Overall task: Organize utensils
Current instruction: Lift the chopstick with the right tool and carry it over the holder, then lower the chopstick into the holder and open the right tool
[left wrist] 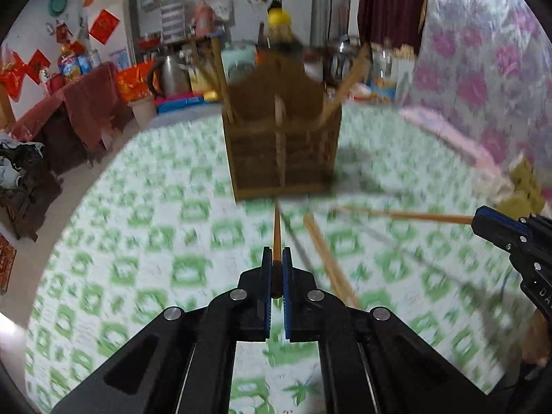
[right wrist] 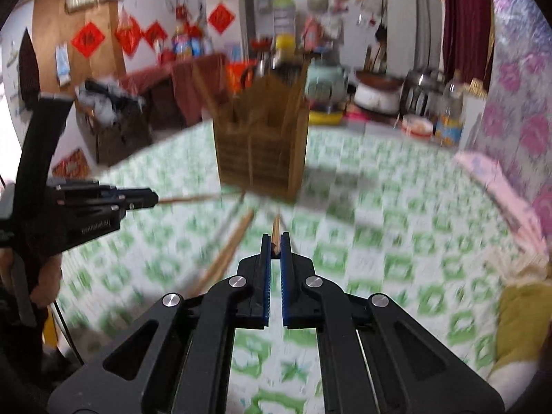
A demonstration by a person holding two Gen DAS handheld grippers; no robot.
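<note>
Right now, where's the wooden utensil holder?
The wooden utensil holder stands upright on the green-patterned tablecloth, centre of both wrist views, beyond the loose chopsticks.

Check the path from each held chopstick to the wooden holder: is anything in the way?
Nothing visible blocks either. The left gripper and right gripper are each shut on a chopstick, with only bare tablecloth ahead up to the wooden holder. Loose chopsticks lie off to the side.
</note>
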